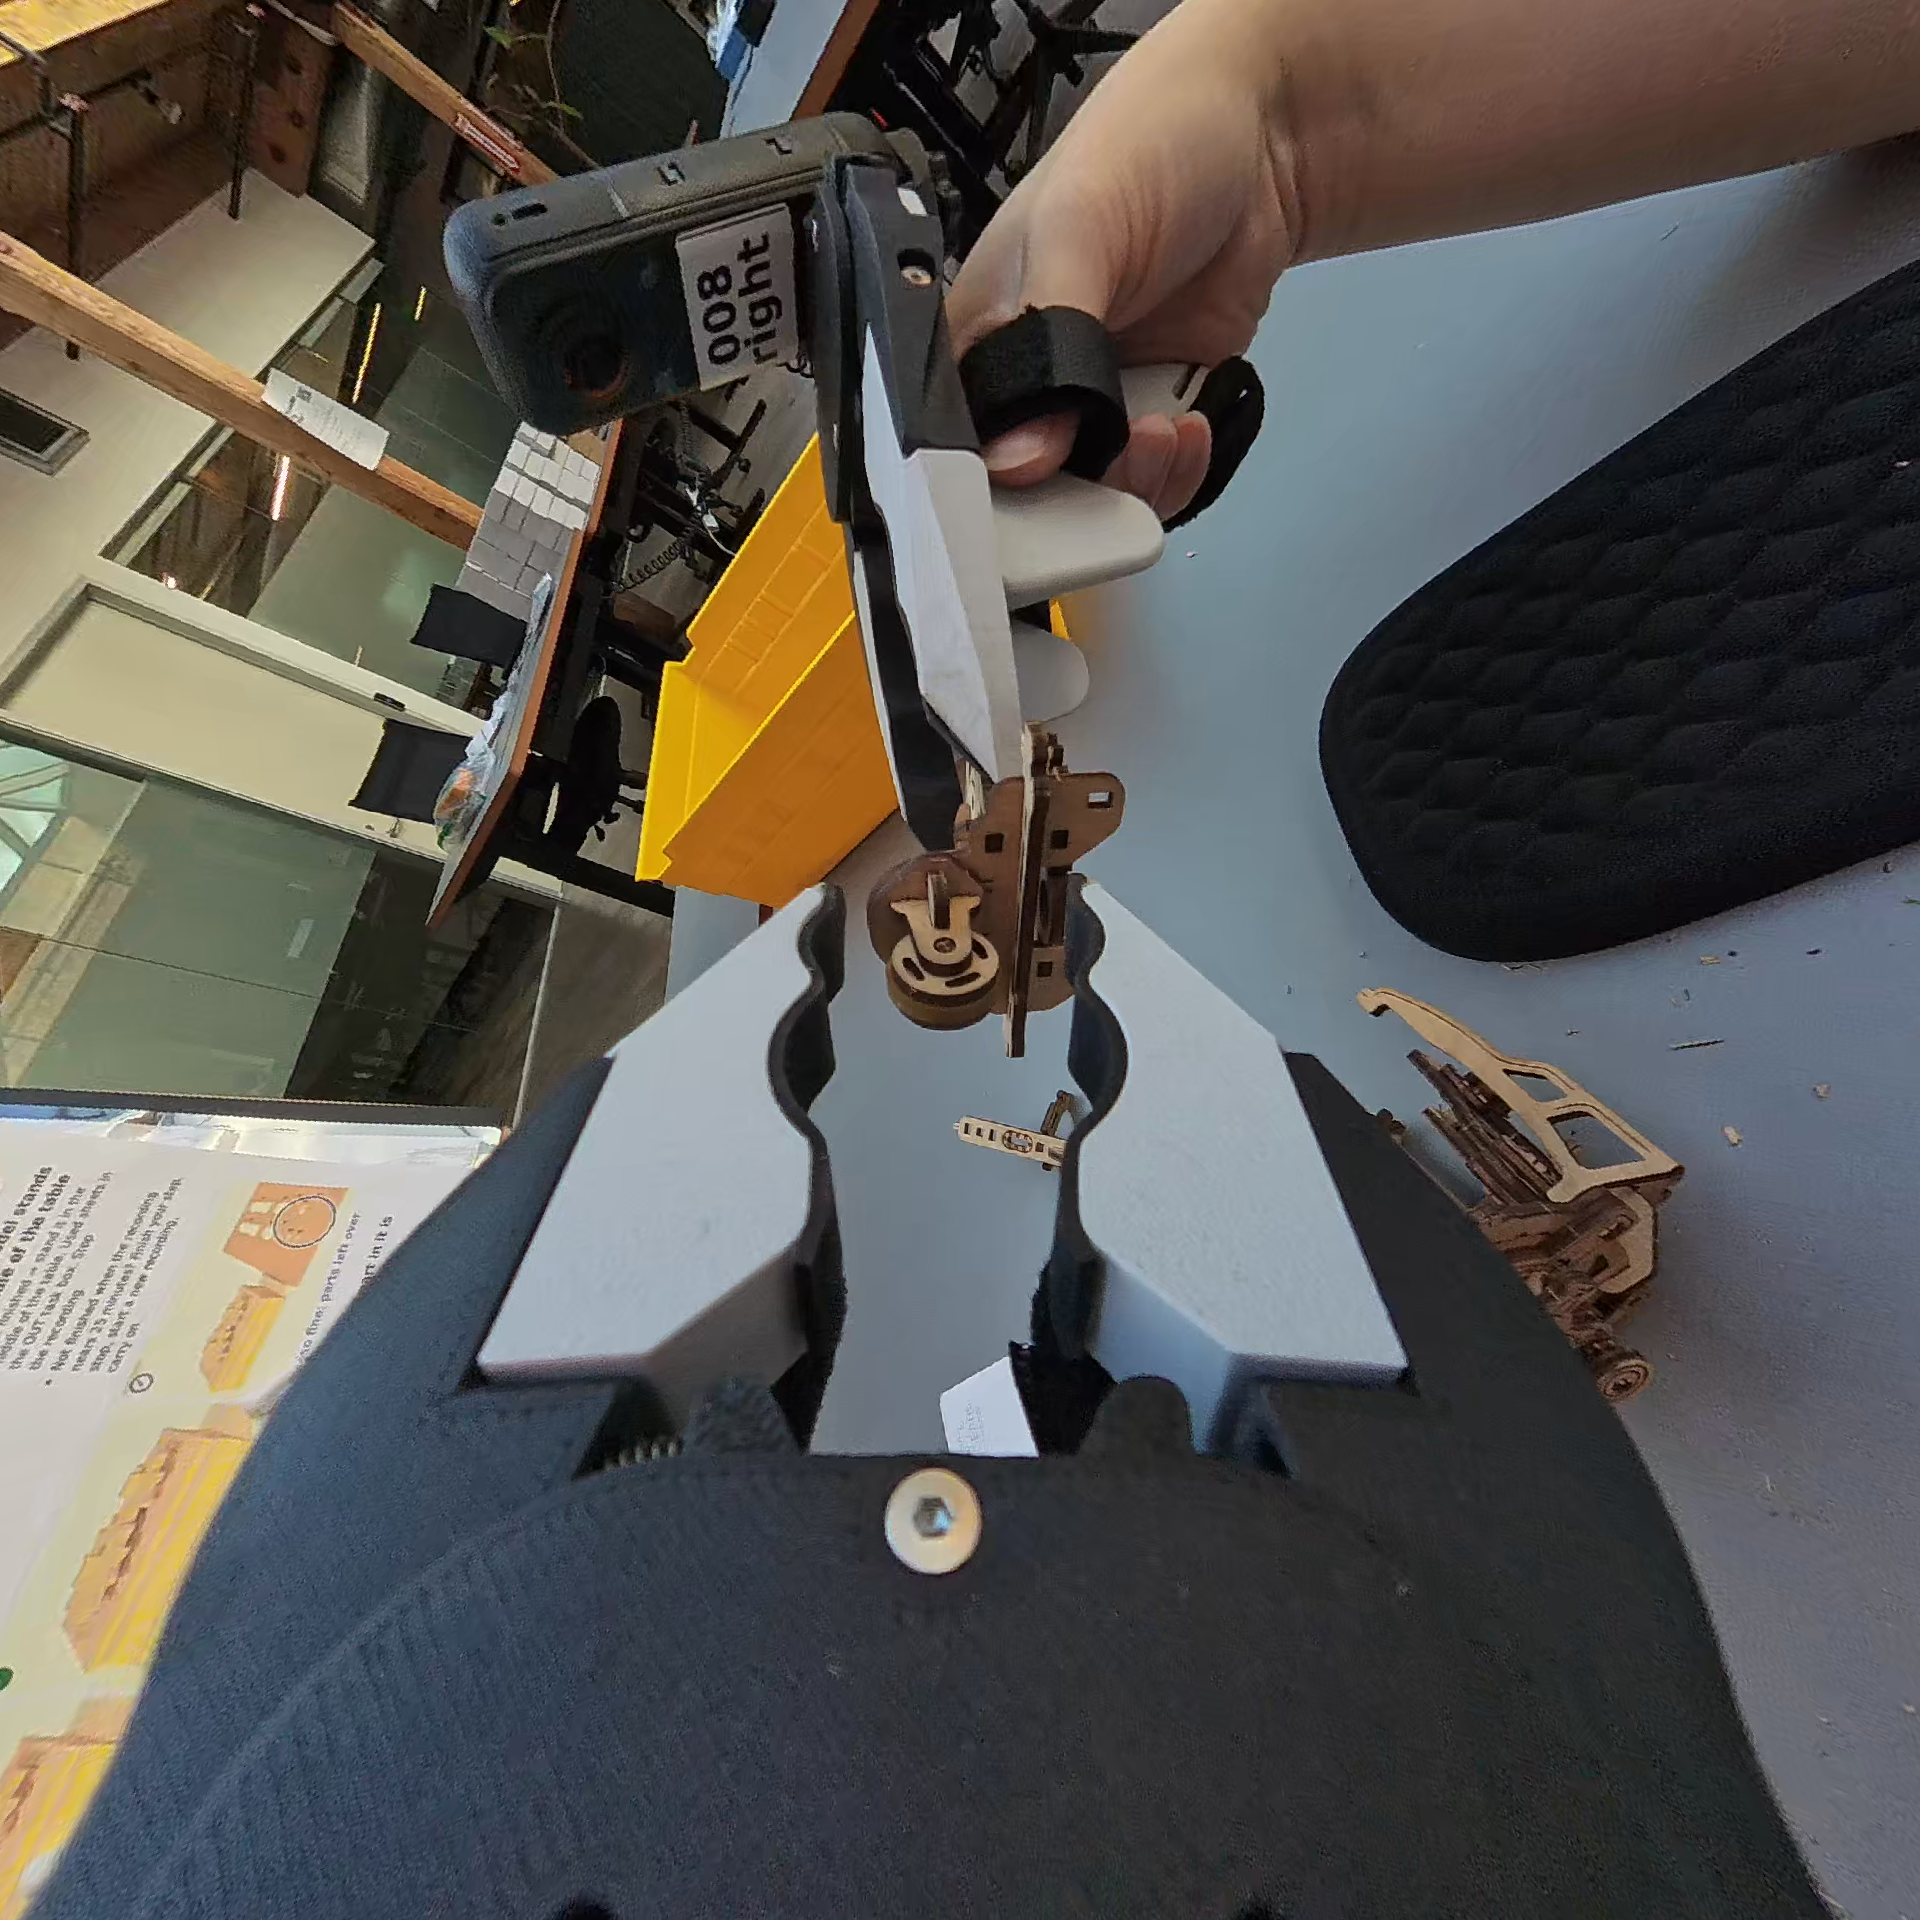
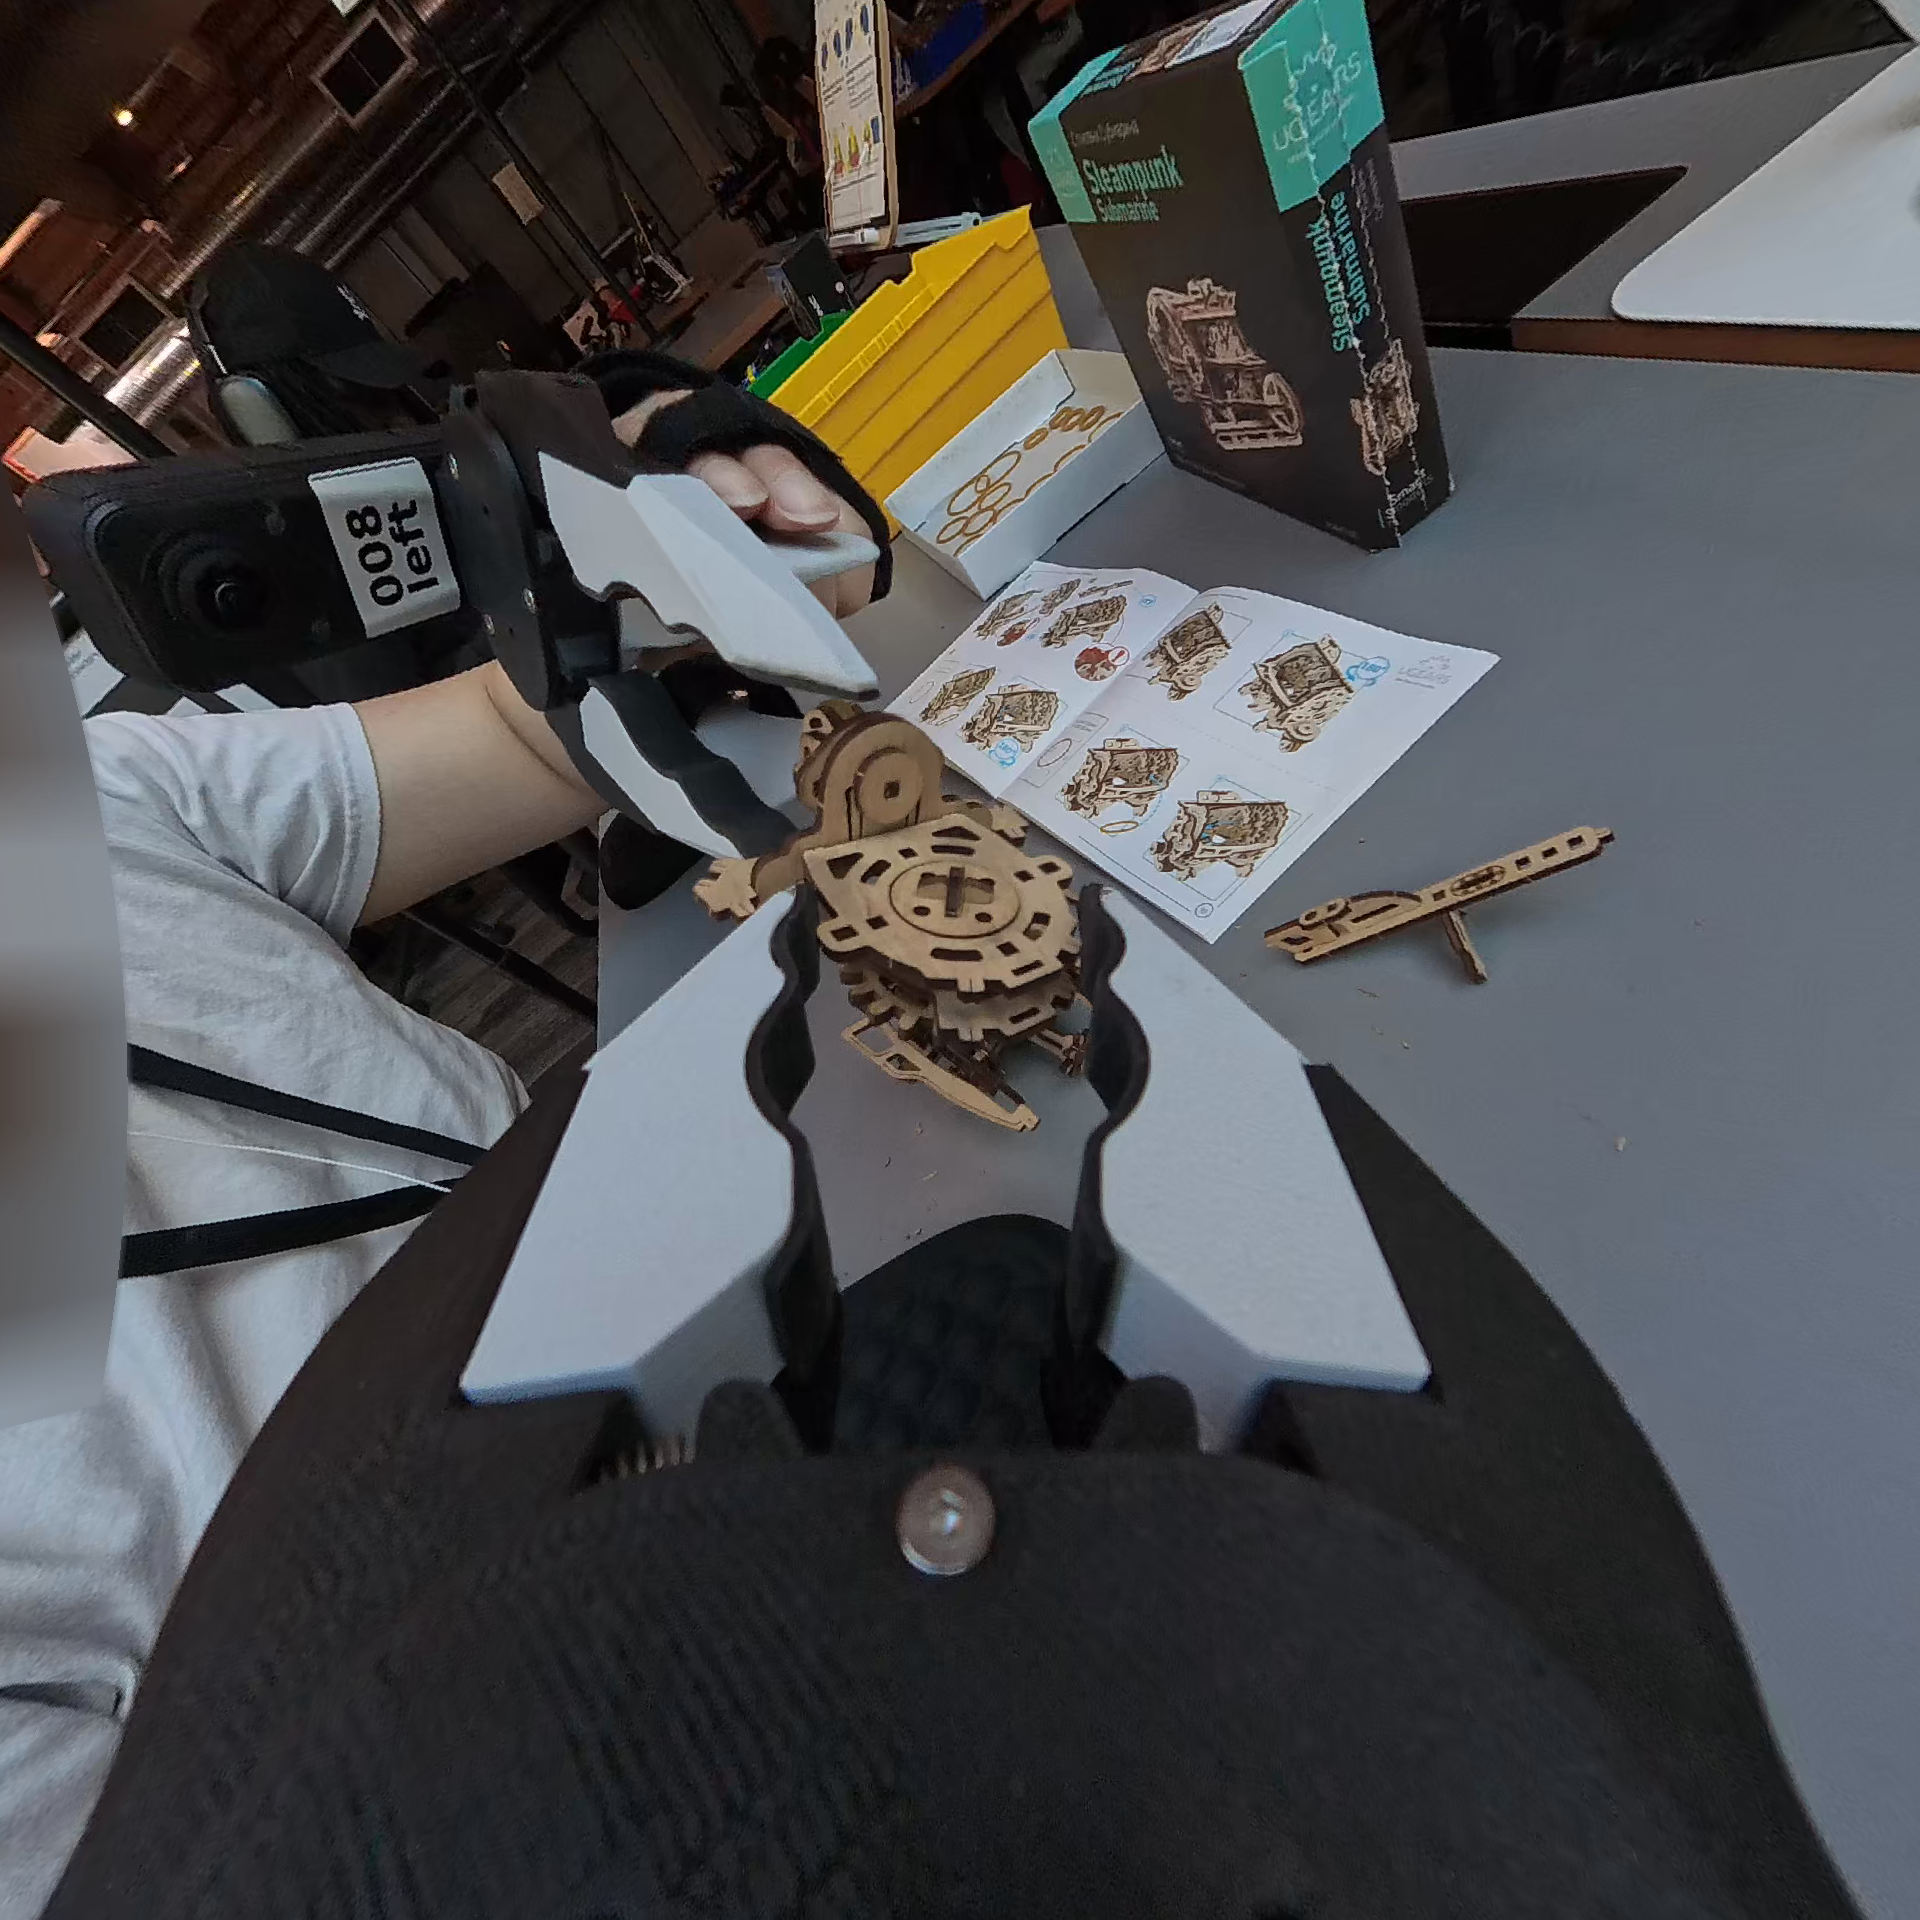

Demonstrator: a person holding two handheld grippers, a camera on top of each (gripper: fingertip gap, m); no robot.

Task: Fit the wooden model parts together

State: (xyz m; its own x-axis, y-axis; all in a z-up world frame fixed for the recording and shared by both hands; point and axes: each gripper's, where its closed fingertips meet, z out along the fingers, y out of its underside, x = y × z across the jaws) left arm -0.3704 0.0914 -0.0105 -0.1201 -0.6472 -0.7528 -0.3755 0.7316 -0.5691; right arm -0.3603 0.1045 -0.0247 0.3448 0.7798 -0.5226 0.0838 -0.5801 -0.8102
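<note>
Wooden model piece [image 2: 940,899] clamped in the right gripper [image 2: 945,914], wheel end aimed at the left gripper [image 2: 826,758].

Held in the air above the grey table [image 2: 1558,1143], long axis in line with the right gripper's fingers, small wheel [image 2: 891,781] at the far end. From the right wrist view, broad top plate facing the camera, cross-shaped slot in a round centre, small square cut-outs round the rim, pale laser-cut wood with dark edges. From the left wrist view, plates seen edge-on, stacked thin, wheel hanging lowest. Left gripper spread wide, its fingers bracketing the wheel end, one to each side; contact on either side hard to tell. On the table below: a loose slotted strip [image 2: 1439,904], a second wooden assembly [image 1: 1538,1195], an open instruction booklet [image 2: 1195,727].
</note>
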